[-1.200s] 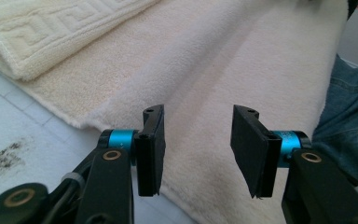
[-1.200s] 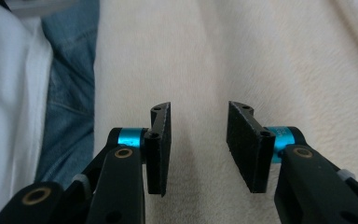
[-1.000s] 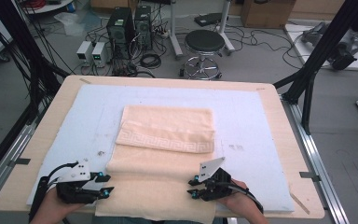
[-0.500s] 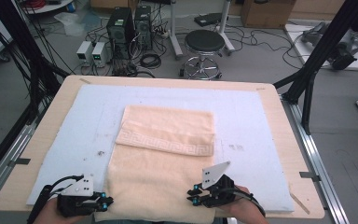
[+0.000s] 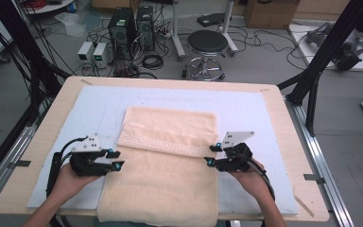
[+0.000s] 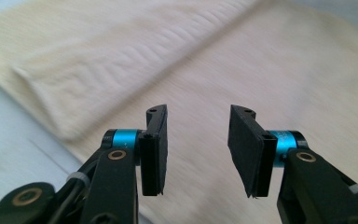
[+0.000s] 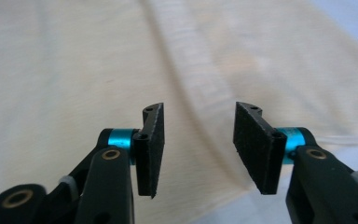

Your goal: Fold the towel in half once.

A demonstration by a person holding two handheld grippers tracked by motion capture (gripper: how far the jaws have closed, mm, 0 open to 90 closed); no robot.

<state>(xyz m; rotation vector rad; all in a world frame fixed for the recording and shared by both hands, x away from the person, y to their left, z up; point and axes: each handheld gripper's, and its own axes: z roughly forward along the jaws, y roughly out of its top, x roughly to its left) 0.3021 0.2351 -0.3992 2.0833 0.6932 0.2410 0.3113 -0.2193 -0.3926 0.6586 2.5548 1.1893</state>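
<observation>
Left gripper (image 6: pixel 196 154): jaws just opened, nothing between them.
Right gripper (image 7: pixel 198 149): jaws just opened, empty.
Towel (image 5: pixel 165 165): spread between both grippers, under each jaw pair.
Folded band (image 5: pixel 170 130): beyond the jaws; high view shows its patterned edge.

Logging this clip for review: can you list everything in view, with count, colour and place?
towel: one, peach, far part folded toward the person, on the mat
mat: one, pale blue, covering the table top
table: one, light wood
stool: one, black round seat, floor beyond the table
computer towers: two, black, floor at far left
small boxes: two, white, beside the towers
left tongs: black, open, at the towel's left edge
right tongs: black, open, at its right edge
</observation>
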